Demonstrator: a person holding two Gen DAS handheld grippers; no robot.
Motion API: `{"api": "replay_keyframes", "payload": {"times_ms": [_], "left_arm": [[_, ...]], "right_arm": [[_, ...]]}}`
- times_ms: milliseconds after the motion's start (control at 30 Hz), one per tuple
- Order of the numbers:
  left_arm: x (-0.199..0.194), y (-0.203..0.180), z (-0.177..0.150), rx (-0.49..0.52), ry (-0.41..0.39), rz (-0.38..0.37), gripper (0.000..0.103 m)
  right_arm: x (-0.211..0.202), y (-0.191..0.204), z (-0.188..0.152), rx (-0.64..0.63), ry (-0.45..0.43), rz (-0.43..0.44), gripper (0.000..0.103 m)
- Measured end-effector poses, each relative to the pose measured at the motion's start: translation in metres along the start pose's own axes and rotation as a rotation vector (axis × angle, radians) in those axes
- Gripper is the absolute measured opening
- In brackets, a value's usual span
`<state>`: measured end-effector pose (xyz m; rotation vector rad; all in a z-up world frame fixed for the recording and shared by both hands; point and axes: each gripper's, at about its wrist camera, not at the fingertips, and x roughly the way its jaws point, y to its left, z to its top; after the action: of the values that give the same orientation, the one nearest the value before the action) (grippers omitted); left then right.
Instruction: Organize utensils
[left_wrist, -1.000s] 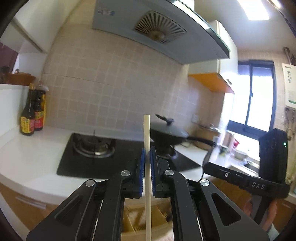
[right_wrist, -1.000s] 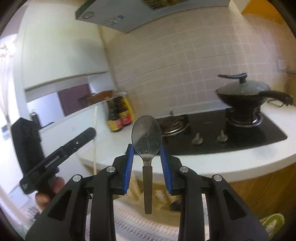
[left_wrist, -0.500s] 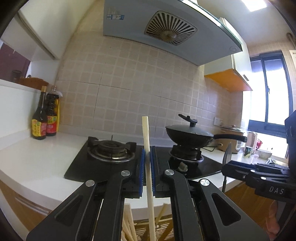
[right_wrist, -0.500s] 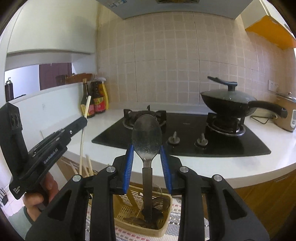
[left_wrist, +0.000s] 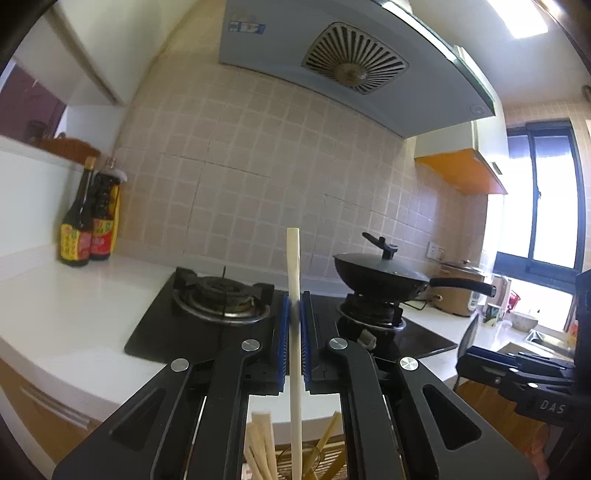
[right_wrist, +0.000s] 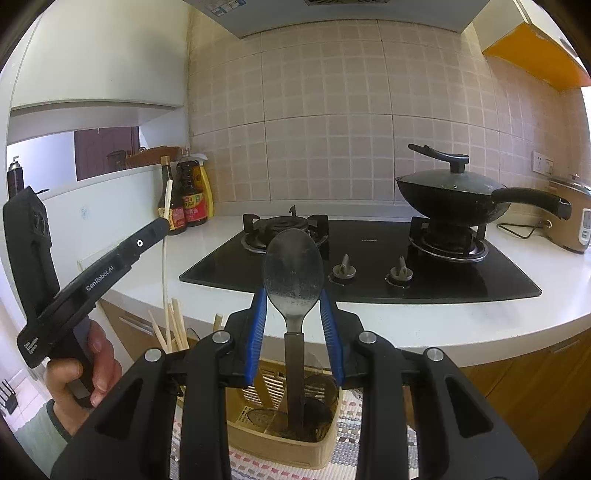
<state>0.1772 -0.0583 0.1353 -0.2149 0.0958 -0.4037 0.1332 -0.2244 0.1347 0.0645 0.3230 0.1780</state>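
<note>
The left gripper (left_wrist: 294, 317) is clamped on a pale chopstick (left_wrist: 294, 295), its blue pads pressed flat against the stick, which stands upright with its blunt end above the jaws and its lower length reaching down among other chopsticks (left_wrist: 260, 443) below. The right gripper (right_wrist: 293, 314) holds a metal spoon (right_wrist: 293, 273) by the sides of its bowl, bowl up; the handle hangs straight down into a beige utensil basket (right_wrist: 280, 446) that sits on a woven mat (right_wrist: 255, 467) in front of the counter. In the right wrist view a hand (right_wrist: 79, 369) grips the left gripper's handle at the left edge. Behind both tools lies the white countertop (right_wrist: 443, 317) with a black gas hob (right_wrist: 369, 258), a lidded wok (right_wrist: 450, 195) on its right burner, and sauce bottles (right_wrist: 184, 203) by the tiled wall.
</note>
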Motion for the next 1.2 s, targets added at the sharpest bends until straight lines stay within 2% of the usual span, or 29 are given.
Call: {"api": "replay_keyframes", "payload": {"times_ms": [67, 167, 200, 233, 267, 300, 333, 467, 533, 567, 700, 833, 900, 1033, 1200], "left_arm": [[0.000, -0.001, -0.006, 0.008, 0.008, -0.008, 0.004], [0.002, -0.003, -0.016, 0.038, 0.079, -0.084, 0.005], [0.000, -0.003, -0.018, 0.043, 0.090, -0.091, 0.005], [-0.003, -0.002, -0.020, 0.047, 0.103, -0.095, 0.009], [-0.005, -0.001, -0.022, 0.047, 0.114, -0.093, 0.015], [-0.010, 0.001, -0.022, 0.040, 0.129, -0.088, 0.029], [-0.016, 0.004, -0.022, 0.029, 0.137, -0.089, 0.039], [-0.047, 0.006, -0.017, 0.011, 0.169, -0.123, 0.055], [-0.068, 0.002, -0.018, 0.019, 0.185, -0.128, 0.077], [-0.078, 0.000, -0.018, 0.021, 0.184, -0.126, 0.079], [-0.117, -0.016, -0.031, 0.041, 0.192, -0.091, 0.085], [-0.150, -0.033, -0.048, 0.101, 0.150, 0.020, 0.091], [-0.162, -0.041, -0.058, 0.134, 0.155, 0.049, 0.091], [-0.173, -0.043, -0.080, 0.160, 0.142, 0.118, 0.091], [-0.164, -0.036, -0.109, 0.178, 0.100, 0.245, 0.091]], "right_arm": [[-0.002, 0.001, -0.004, -0.001, -0.005, -0.002, 0.027], [-0.005, 0.000, -0.010, 0.012, 0.032, 0.028, 0.028], [-0.006, -0.001, -0.011, 0.018, 0.043, 0.035, 0.031], [-0.008, -0.002, -0.012, 0.025, 0.054, 0.033, 0.038], [-0.012, -0.003, -0.014, 0.032, 0.055, 0.031, 0.058], [-0.017, -0.004, -0.015, 0.037, 0.046, 0.032, 0.064], [-0.022, -0.004, -0.016, 0.039, 0.039, 0.034, 0.064], [-0.051, -0.002, -0.023, 0.068, 0.039, 0.042, 0.064], [-0.064, 0.002, -0.030, 0.069, 0.040, 0.036, 0.064], [-0.071, 0.005, -0.035, 0.068, 0.043, 0.033, 0.064], [-0.089, 0.019, -0.052, 0.054, 0.040, 0.001, 0.064], [-0.105, 0.036, -0.073, 0.035, 0.021, -0.032, 0.064], [-0.107, 0.038, -0.083, 0.039, 0.017, -0.051, 0.065], [-0.105, 0.041, -0.111, 0.015, 0.007, -0.138, 0.072], [-0.092, 0.037, -0.148, 0.004, -0.069, -0.254, 0.076]]}}
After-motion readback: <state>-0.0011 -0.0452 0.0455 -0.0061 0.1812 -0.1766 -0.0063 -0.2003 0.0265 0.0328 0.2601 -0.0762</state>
